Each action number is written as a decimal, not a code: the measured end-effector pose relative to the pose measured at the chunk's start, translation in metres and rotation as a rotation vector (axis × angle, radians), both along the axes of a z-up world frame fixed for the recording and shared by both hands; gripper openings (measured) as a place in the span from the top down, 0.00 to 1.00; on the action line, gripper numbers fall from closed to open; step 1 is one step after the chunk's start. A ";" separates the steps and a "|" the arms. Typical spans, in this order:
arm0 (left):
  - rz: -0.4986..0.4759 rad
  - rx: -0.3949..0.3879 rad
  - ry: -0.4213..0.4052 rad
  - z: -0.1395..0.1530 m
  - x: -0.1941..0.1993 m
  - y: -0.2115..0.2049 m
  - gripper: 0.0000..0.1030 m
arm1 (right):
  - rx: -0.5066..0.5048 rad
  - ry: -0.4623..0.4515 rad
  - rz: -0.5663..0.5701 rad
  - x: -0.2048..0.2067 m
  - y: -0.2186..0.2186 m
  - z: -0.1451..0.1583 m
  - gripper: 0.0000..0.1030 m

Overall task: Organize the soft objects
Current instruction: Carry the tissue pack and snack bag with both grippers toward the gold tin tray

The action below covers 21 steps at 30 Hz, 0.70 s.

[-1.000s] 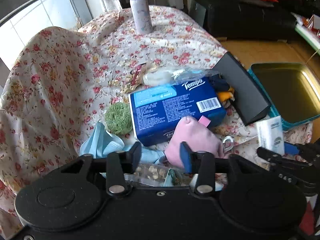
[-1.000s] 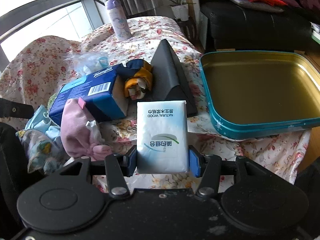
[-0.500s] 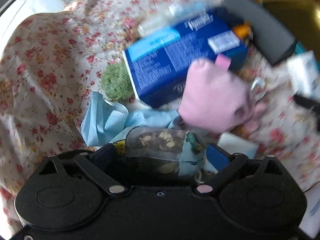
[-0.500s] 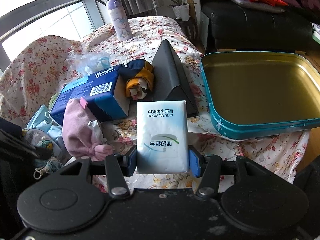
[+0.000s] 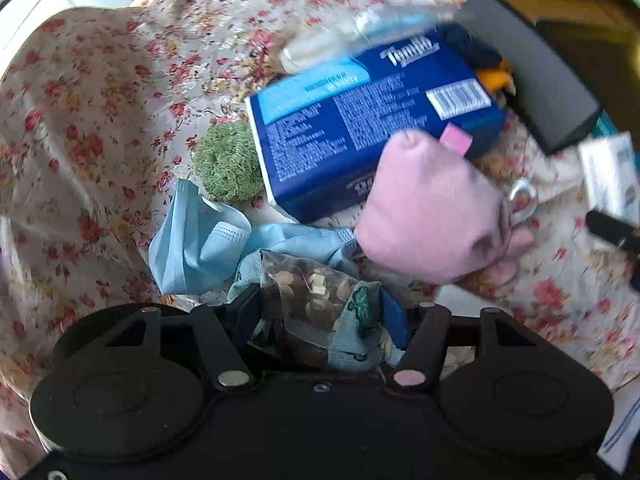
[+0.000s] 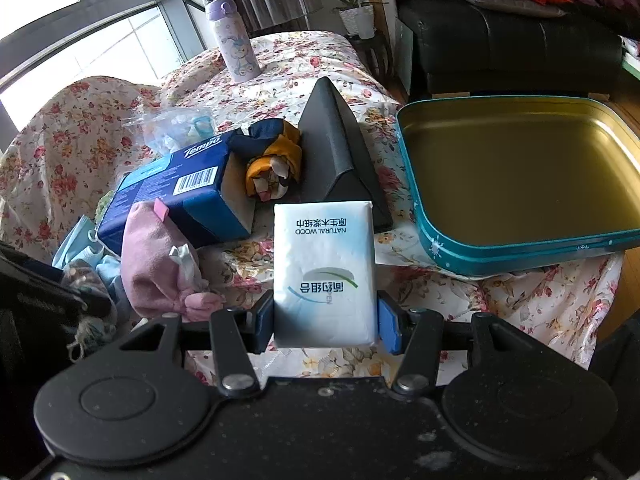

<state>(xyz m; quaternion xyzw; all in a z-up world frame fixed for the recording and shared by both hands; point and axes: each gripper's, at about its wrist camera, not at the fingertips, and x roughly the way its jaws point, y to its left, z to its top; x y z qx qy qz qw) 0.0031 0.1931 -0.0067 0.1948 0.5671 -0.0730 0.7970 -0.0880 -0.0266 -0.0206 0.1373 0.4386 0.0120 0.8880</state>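
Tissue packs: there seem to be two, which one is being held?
The small white tissue pack, clamped in the right gripper. The big blue Tempo pack lies on the tablecloth.

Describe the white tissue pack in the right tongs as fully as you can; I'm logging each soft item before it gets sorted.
The white tissue pack is a flat, rectangular, soft plastic-wrapped packet with rounded corners. It carries a green and blue swoosh logo, Chinese characters and the words NATURAL WOOD, all upside down in the right wrist view. It is pinched at its lower sides by the blue pads of the right tongs, held above the floral cloth and touching nothing else.
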 end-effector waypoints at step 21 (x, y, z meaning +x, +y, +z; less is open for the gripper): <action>-0.035 -0.191 -0.179 0.068 -0.005 -0.018 0.47 | 0.027 -0.020 0.009 -0.004 -0.002 0.008 0.51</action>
